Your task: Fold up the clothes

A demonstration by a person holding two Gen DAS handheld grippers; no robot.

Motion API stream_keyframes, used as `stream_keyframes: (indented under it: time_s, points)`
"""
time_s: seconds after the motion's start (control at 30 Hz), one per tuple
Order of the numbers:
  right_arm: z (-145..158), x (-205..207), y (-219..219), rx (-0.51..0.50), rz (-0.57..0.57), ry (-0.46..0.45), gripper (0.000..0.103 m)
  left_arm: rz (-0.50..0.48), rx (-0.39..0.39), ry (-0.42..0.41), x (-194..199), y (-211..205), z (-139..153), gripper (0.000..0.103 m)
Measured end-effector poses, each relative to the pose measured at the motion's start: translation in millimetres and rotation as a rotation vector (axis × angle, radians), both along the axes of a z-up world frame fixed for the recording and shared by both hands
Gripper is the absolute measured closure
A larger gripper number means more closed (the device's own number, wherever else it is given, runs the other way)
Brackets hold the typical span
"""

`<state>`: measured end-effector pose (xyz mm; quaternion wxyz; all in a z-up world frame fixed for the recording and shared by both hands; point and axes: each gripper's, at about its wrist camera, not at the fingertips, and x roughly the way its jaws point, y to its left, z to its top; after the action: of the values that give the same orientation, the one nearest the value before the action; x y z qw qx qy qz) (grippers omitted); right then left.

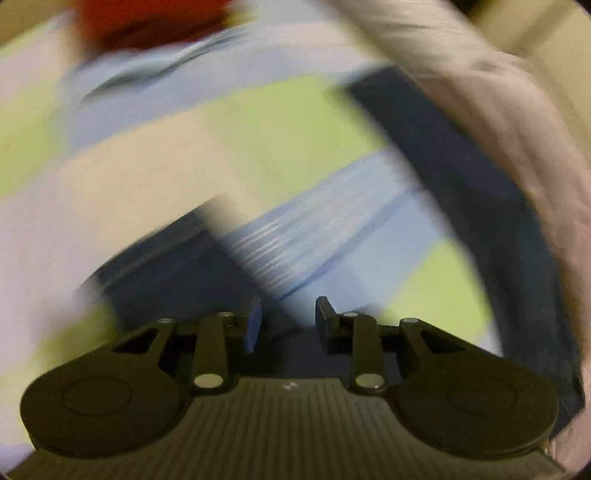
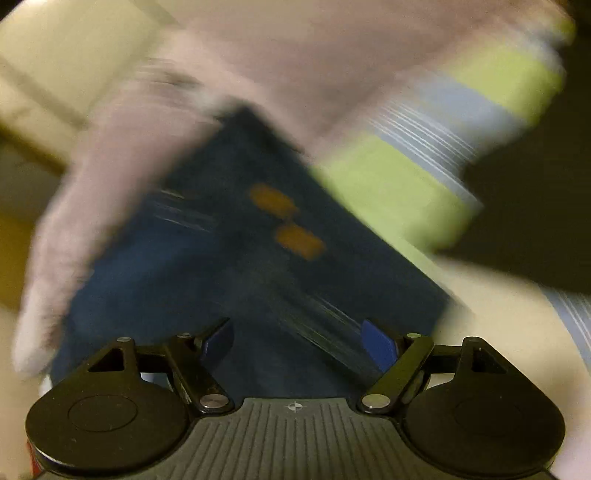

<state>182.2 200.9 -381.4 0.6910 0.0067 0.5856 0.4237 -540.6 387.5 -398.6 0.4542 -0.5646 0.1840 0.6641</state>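
Both views are heavily blurred. In the right wrist view a dark blue garment (image 2: 221, 266) with two orange patches lies just ahead of my right gripper (image 2: 297, 341). That gripper stands wide open above the garment with nothing pinched. A pale pink garment (image 2: 258, 55) lies along the blue one's far and left sides. In the left wrist view my left gripper (image 1: 288, 321) shows a clear gap between its fingers and nothing held. The dark blue garment (image 1: 166, 280) lies just ahead and under it, and a dark blue strip (image 1: 461, 166) runs up to the right.
Everything rests on a bedsheet (image 1: 277, 129) striped in lime green, light blue and cream, also seen as the sheet (image 2: 406, 177) at the right. A red item (image 1: 147, 22) lies at the far top left. The pink garment (image 1: 535, 147) fills the right side.
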Motion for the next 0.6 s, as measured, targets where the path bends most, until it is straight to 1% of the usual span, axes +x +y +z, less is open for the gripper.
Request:
stream_keyframes:
  time_s: [0.1,0.13,0.2,0.27,0.3,0.33,0.37,0.4,0.47,0.5,0.53,0.57,0.6]
  points:
    - [-29.6,8.3,-54.4,-0.031,-0.172,0.090,0.023,0.127,-0.009,0.009,-33.0,-38.4,-6.0,0.070]
    - [-39.3,11.0,-72.4,-0.040,-0.230,0.120,0.023,0.158,0.001,0.004,-39.9,-45.3,-7.4,0.068]
    - [-48.8,17.5,-85.1,0.034,-0.310,0.181,0.023,0.198,0.024,-0.011,-48.1,-47.3,-14.3,0.066]
    - [-57.9,24.1,-96.9,0.111,-0.389,0.243,0.023,0.206,0.035,-0.027,-46.1,-41.5,-25.2,0.062]
    - [-61.0,27.3,-94.5,0.140,-0.396,0.251,0.023,0.206,0.036,-0.025,-43.9,-39.2,-29.4,0.062]
    - [-64.5,30.0,-91.1,0.155,-0.396,0.249,0.023,0.205,0.036,-0.022,-41.8,-36.9,-33.6,0.065]
    - [-67.1,31.3,-88.0,0.172,-0.396,0.245,0.023,0.204,0.037,-0.019,-39.7,-34.5,-37.8,0.066]
    - [-69.7,32.4,-85.0,0.190,-0.395,0.240,0.023,0.195,0.051,0.002,-38.3,-34.7,-37.5,0.068]
    - [-70.9,33.6,-79.1,0.221,-0.389,0.232,0.023,0.150,0.070,0.048,-31.1,-26.7,-36.6,0.082]
    - [-70.0,34.5,-75.1,0.228,-0.371,0.227,0.029,0.123,0.076,0.060,-29.4,-24.0,-35.9,0.087]
    - [-65.6,34.1,-71.5,0.228,-0.347,0.224,0.058,0.099,0.082,0.059,-30.2,-23.4,-32.7,0.096]
    - [-64.8,33.9,-64.0,0.190,-0.333,0.209,0.069,0.074,0.087,0.055,-31.6,-23.2,-28.8,0.097]
    - [-64.2,33.6,-56.2,0.148,-0.321,0.192,0.074,0.050,0.092,0.051,-32.9,-23.0,-25.0,0.098]
